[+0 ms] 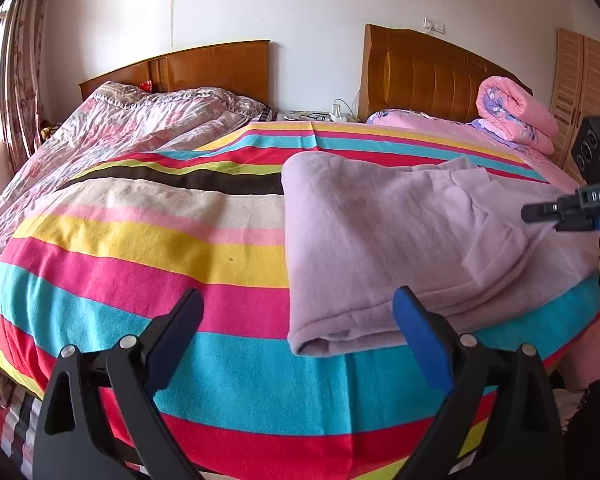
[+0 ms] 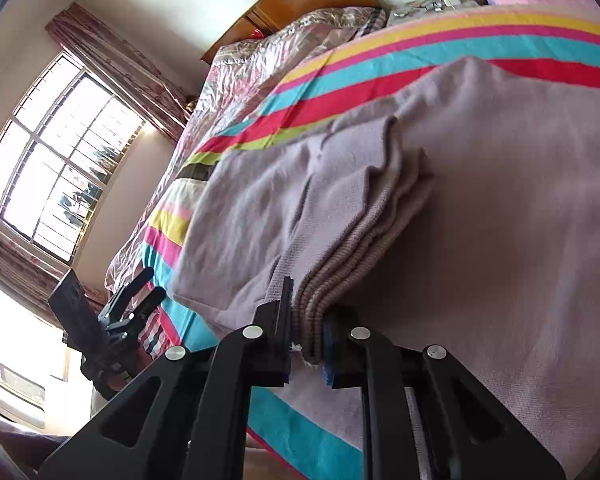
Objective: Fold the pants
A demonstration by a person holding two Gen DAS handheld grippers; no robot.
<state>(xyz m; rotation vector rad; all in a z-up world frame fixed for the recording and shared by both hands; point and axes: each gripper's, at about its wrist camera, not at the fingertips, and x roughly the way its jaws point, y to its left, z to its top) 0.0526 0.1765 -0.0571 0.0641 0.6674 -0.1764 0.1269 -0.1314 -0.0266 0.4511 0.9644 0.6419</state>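
Lilac knit pants [image 1: 400, 240] lie folded on the striped blanket [image 1: 140, 264] at the near right of the bed. My left gripper [image 1: 300, 316] is open, its jaws spread wide just in front of the pants' near left corner, nothing between them. In the right wrist view the pants [image 2: 300, 200] fill the middle, and my right gripper [image 2: 306, 320] is shut on their stacked ribbed cuffs [image 2: 312, 312]. The right gripper's body [image 1: 568, 208] shows at the right edge of the left wrist view, over the pants. The left gripper [image 2: 140, 284] shows low at the left of the right wrist view.
A rolled pink quilt [image 1: 516, 112] sits at the far right by a wooden headboard [image 1: 428, 72]. A crumpled floral quilt [image 1: 120, 136] covers the neighbouring bed on the left. A window [image 2: 52, 160] with curtains stands beyond it. A wardrobe [image 1: 584, 80] is far right.
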